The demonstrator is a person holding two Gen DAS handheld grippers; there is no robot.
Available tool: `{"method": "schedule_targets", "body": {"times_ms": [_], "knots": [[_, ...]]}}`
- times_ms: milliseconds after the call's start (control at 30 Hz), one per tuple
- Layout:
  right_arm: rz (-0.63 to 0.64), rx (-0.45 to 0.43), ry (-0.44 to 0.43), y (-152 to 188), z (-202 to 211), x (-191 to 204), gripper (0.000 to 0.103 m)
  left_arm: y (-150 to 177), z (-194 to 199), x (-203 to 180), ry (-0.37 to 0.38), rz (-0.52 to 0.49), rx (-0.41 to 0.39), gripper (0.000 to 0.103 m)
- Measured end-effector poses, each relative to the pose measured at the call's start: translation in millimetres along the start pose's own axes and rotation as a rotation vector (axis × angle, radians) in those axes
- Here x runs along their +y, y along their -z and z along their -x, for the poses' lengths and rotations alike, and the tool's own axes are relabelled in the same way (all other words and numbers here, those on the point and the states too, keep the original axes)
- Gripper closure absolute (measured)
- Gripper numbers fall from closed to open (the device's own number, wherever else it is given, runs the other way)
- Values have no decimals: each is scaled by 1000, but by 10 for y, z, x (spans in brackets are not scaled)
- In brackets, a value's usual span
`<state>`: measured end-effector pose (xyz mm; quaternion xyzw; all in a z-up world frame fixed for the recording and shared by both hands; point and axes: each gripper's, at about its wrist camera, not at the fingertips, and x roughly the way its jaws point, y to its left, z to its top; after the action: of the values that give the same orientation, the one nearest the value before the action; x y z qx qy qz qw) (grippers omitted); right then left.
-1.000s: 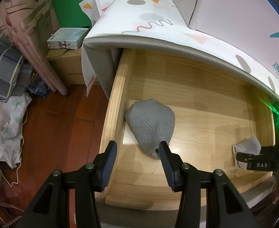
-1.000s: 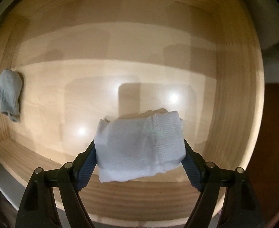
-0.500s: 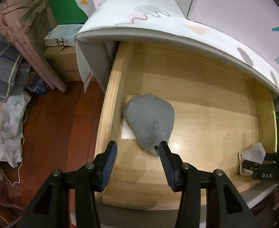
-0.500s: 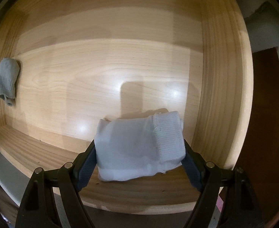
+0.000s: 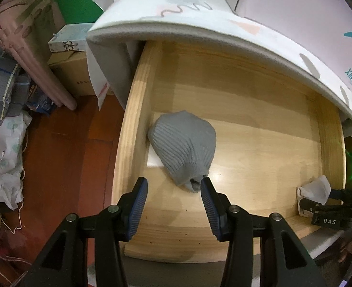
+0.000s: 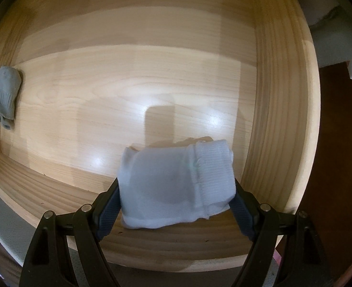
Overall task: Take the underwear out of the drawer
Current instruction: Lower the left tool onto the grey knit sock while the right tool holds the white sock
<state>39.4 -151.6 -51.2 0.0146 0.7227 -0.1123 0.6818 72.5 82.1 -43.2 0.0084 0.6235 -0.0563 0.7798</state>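
An open wooden drawer (image 5: 128,129) holds a grey ribbed piece of underwear (image 5: 184,148) near its left wall; it also shows in the right wrist view (image 6: 4,93) at the far left. My left gripper (image 5: 173,203) is open, above the drawer's front part, its right fingertip close to the garment's lower end. My right gripper (image 6: 176,198) is shut on a folded white piece of underwear (image 6: 173,184), held above the drawer's front right corner (image 6: 266,167). From the left wrist view the right gripper (image 5: 324,205) shows with the white piece (image 5: 315,189).
A white patterned mat (image 5: 199,16) overhangs the drawer's back. Left of the drawer are a red-brown wooden floor (image 5: 63,155), cardboard boxes (image 5: 73,76), rolled pink cloth (image 5: 39,55) and piles of fabric (image 5: 1,88).
My right gripper has lifted the white piece up and back toward the drawer's front edge. The left gripper has shifted slightly, staying open over the grey piece.
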Motion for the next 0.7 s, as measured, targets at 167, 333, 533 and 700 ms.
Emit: {"method": "schedule_targets", "body": {"times_ms": [167,333,533,700], "knots": [[4,-1,0,48,-94,-31,24,-32,-23,-65,1,-27,5,56],[2,-3,-1,58,-113,-38,24,-107,-73,-182,22,-35,5,56],[4,-6,-5,76,-137,-47,24,-280,-209,-245,51,-5,34,56],[3,-8,-8,76,-125,-57,24,-416,-302,-260,12,6,26,56]]}}
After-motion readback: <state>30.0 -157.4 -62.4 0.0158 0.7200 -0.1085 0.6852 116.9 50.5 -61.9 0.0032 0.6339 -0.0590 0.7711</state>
